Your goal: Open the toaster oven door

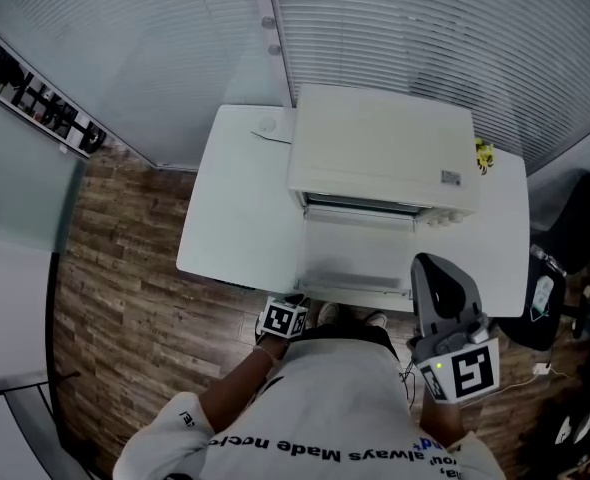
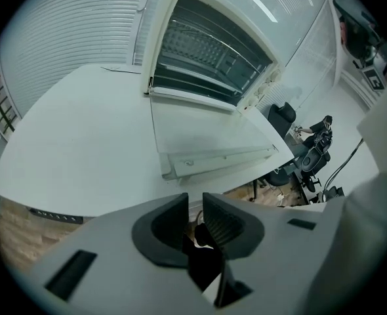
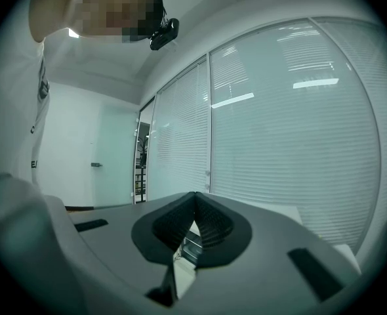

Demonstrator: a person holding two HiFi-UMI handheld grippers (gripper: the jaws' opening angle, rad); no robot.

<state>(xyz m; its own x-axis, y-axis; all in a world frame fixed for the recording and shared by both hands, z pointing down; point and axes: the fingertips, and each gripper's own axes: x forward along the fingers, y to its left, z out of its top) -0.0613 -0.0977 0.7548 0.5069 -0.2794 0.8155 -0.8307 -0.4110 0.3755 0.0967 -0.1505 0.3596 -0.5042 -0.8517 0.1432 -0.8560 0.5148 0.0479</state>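
Note:
The white toaster oven stands on the white table. Its door is folded down flat toward me, and the rack-lined cavity is exposed. The door's handle bar runs along its near edge. My left gripper hangs off the table's front edge, short of the handle, open by a narrow gap with nothing between the pads. Only its marker cube shows in the head view. My right gripper hovers over the door's right corner, jaws shut and empty, tips meeting.
A small yellow object sits at the table's back right, beside the oven. A round disc lies at the back left. A black office chair stands right of the table. Window blinds close off the far side; wooden floor lies to the left.

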